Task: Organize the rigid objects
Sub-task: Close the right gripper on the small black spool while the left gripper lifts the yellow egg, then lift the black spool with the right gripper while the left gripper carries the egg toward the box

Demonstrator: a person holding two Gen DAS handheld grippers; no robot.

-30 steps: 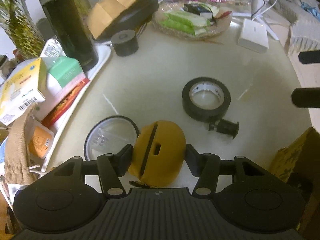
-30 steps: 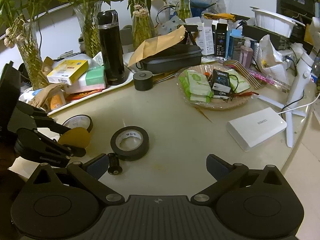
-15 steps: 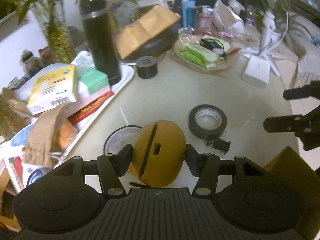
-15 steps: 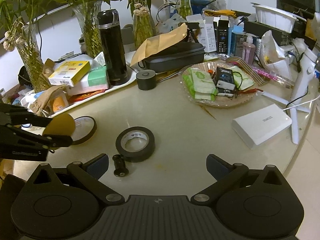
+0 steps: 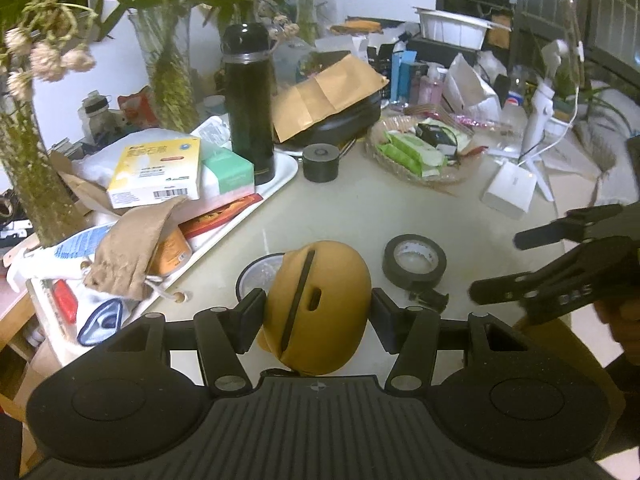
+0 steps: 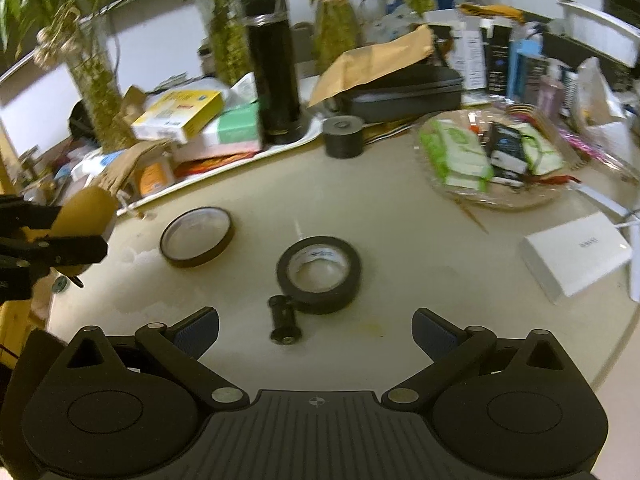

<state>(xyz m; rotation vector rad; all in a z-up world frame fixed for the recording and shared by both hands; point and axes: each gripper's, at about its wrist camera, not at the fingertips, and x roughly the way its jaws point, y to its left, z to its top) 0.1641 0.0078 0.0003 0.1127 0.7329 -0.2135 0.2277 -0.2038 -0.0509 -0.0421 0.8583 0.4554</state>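
The left gripper [image 5: 318,314] is clamped on the yellow case [image 5: 320,304], held above the table [image 6: 400,232], while the right gripper [image 6: 316,330] hangs empty with jaws spread, so the tape roll [image 6: 319,274], round lid [image 6: 196,236] and small black spool [image 6: 283,318] look left to tidy.

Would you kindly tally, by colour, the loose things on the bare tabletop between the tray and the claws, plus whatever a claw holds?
Black: 4 - tape roll, flat ring, small spool, cylinder
White: 1 - box
Yellow: 1 - case, held in the left claw
Total: 6
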